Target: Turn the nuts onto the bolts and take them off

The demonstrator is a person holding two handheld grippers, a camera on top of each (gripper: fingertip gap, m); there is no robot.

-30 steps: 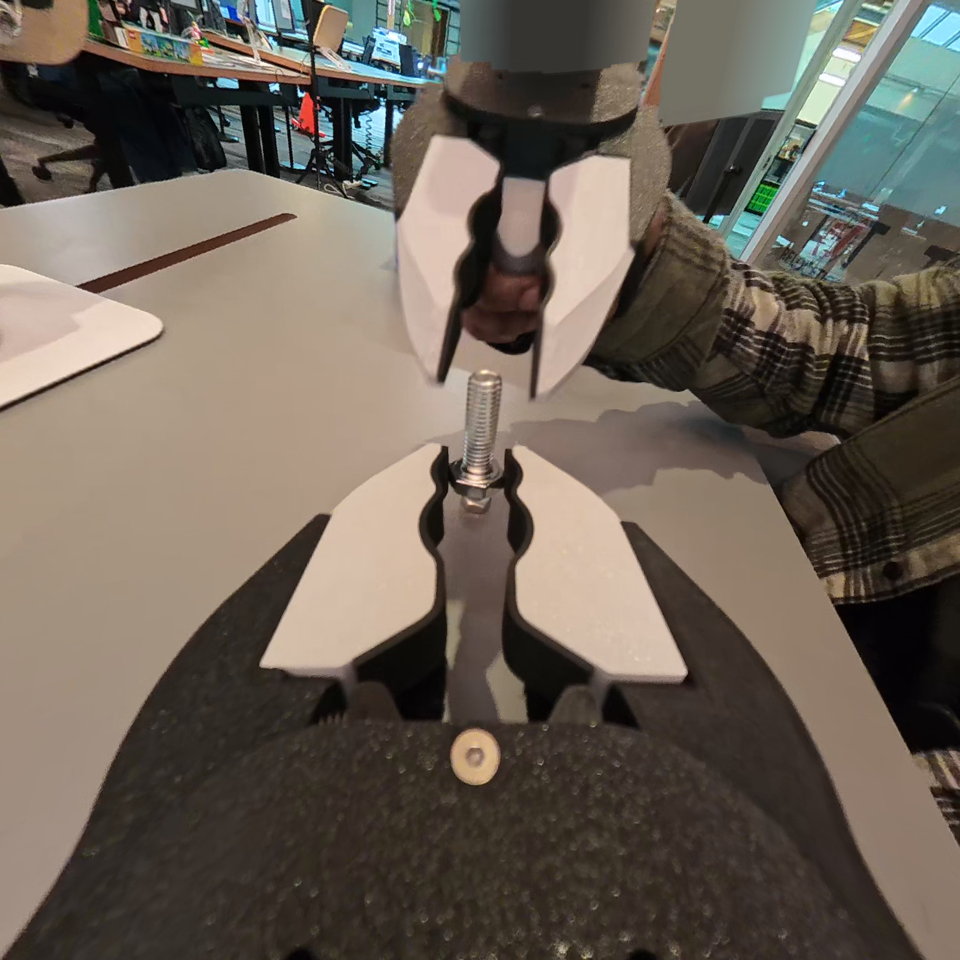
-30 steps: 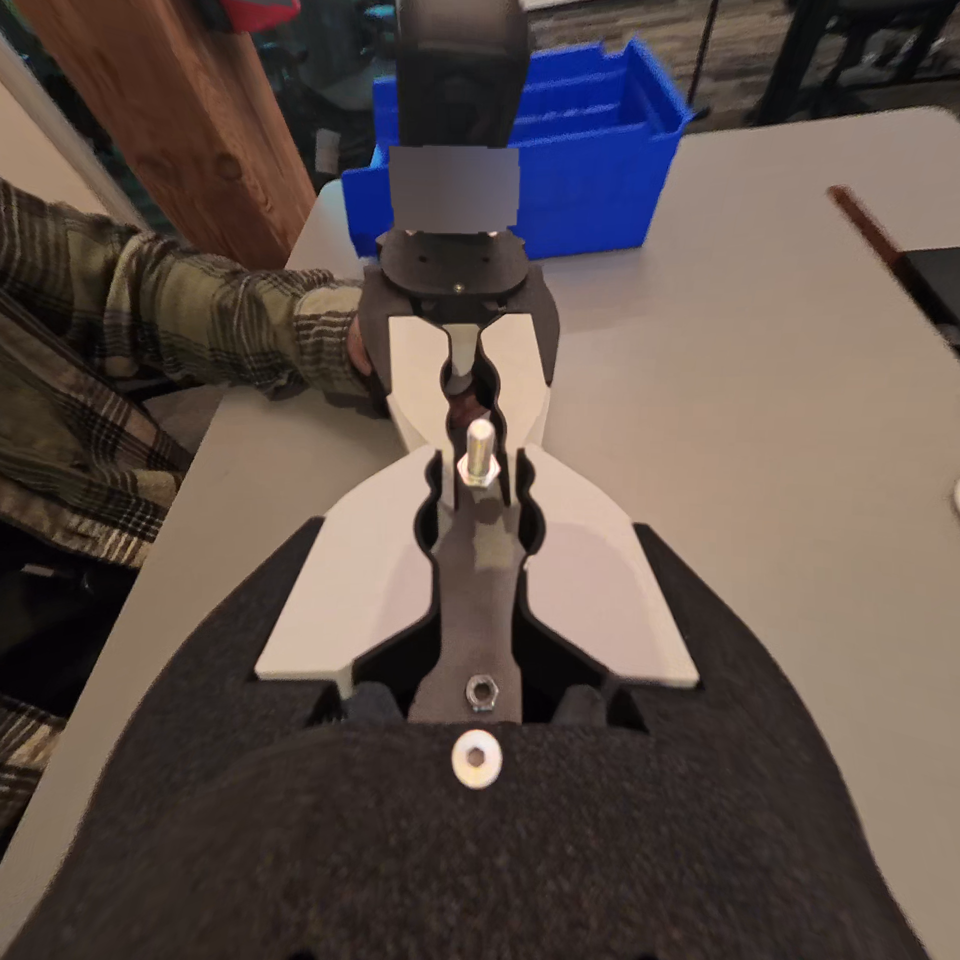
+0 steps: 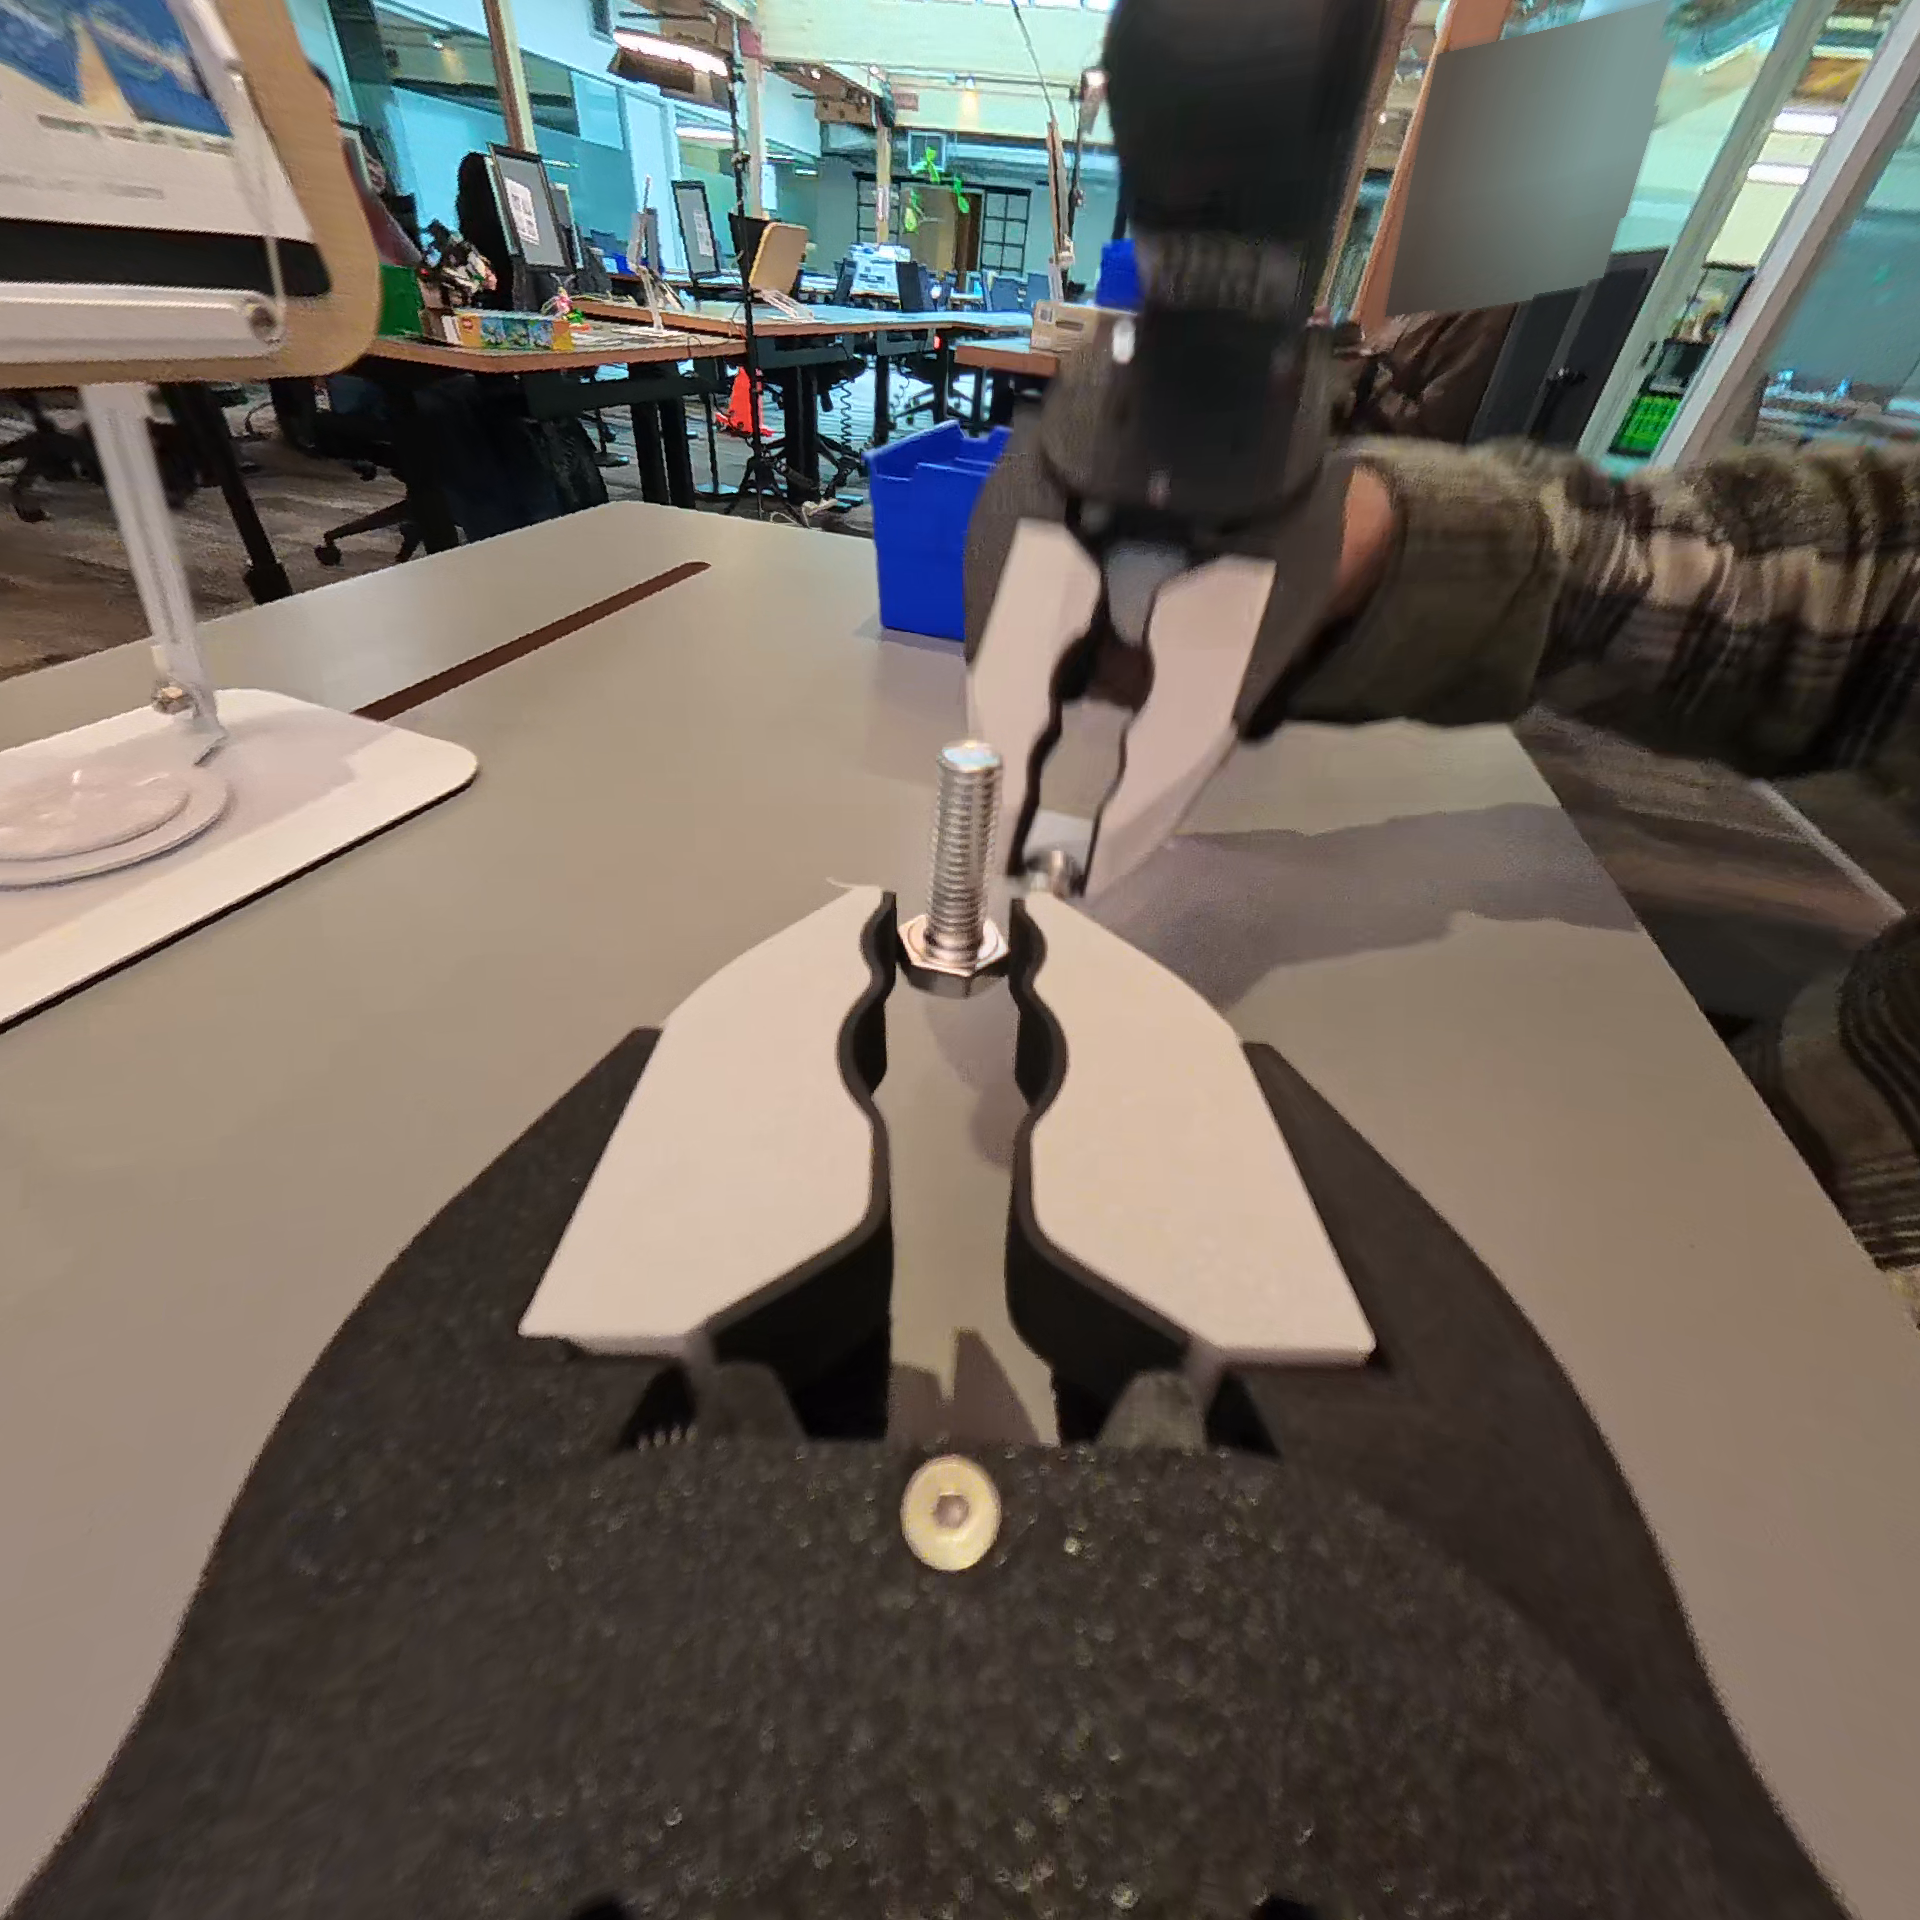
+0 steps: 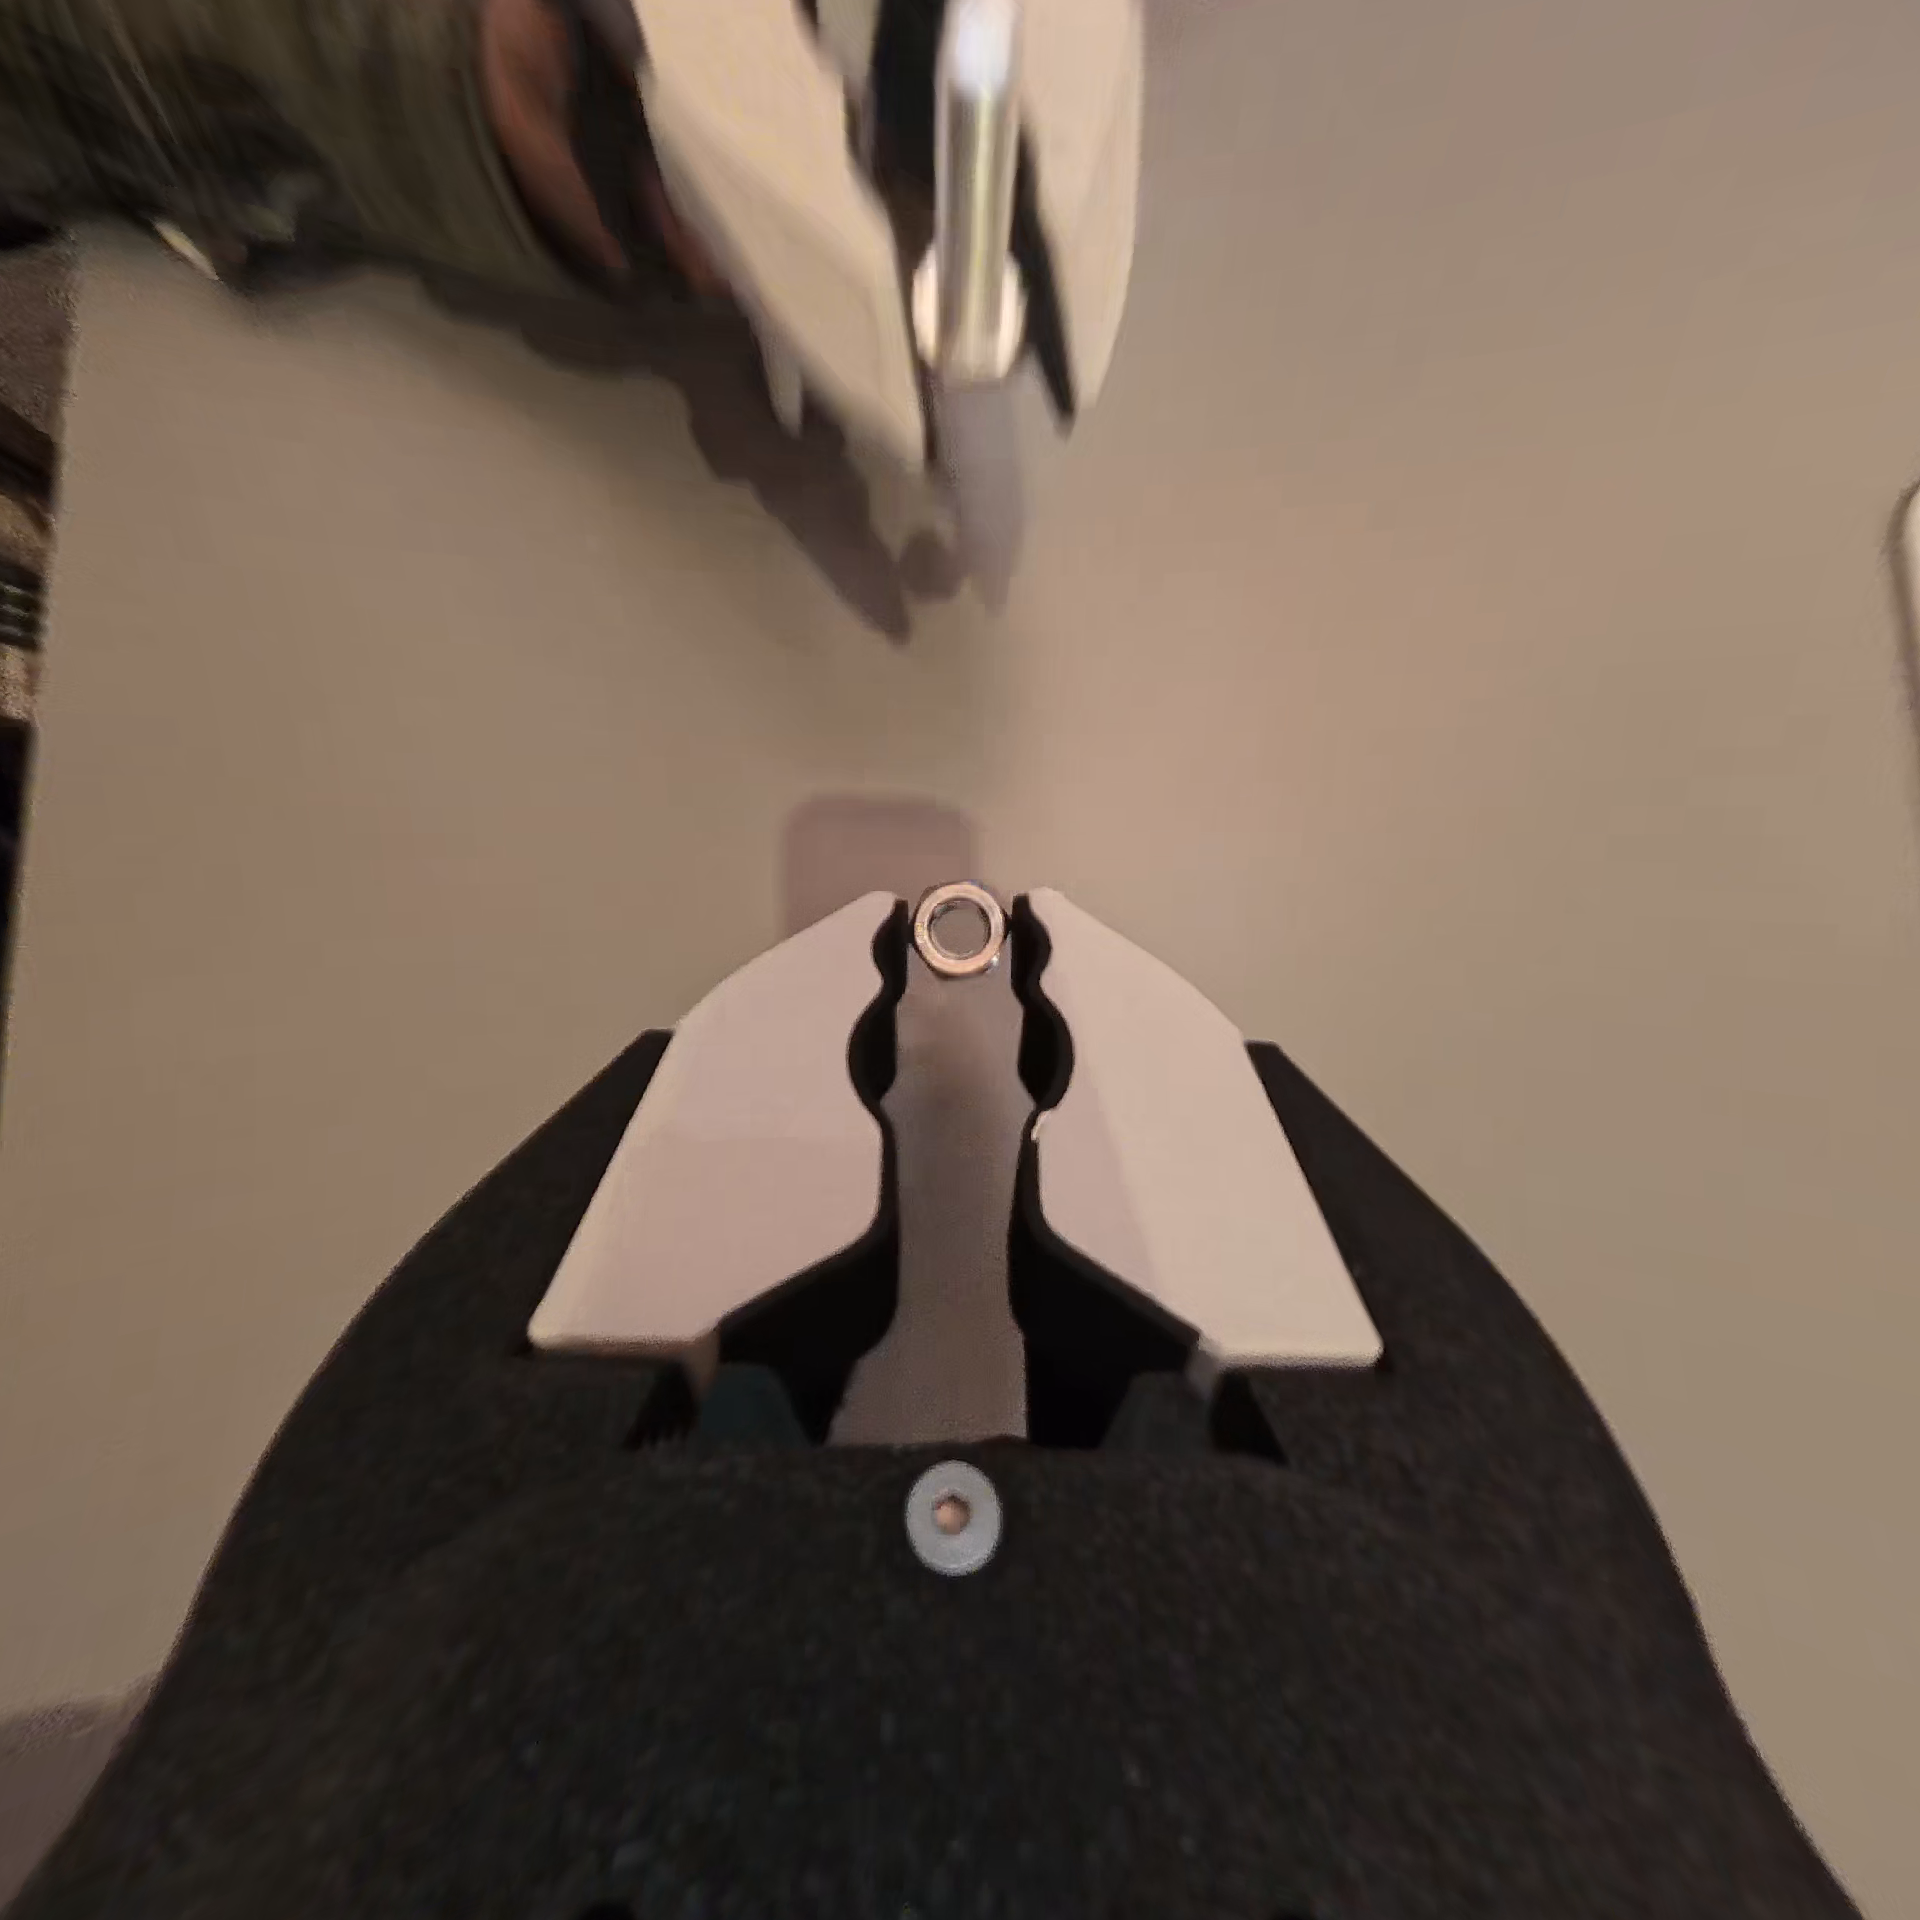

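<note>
Now on grey table (image 3: 623,935) in open office, left jaws clamp bolt (image 3: 964,831), right jaws pinch nut (image 4: 960,932).

surface: grey table (image 3: 623,935) | on it: white lamp base (image 3: 208,790), far left; blue bin (image 3: 925,540), far edge

The bolt (image 3: 961,852) stands upright on the table (image 3: 520,987), head down, its head clamped between the tips of the left gripper (image 3: 951,940). Just beside it to the right and slightly behind, the right gripper (image 3: 1049,868) points down at the table, pinching a nut (image 4: 960,930) at its tips. A stand's base plate (image 3: 260,769) lies by the table's left edge. A bin (image 3: 930,540) sits at the far edge, behind the right gripper.
</note>
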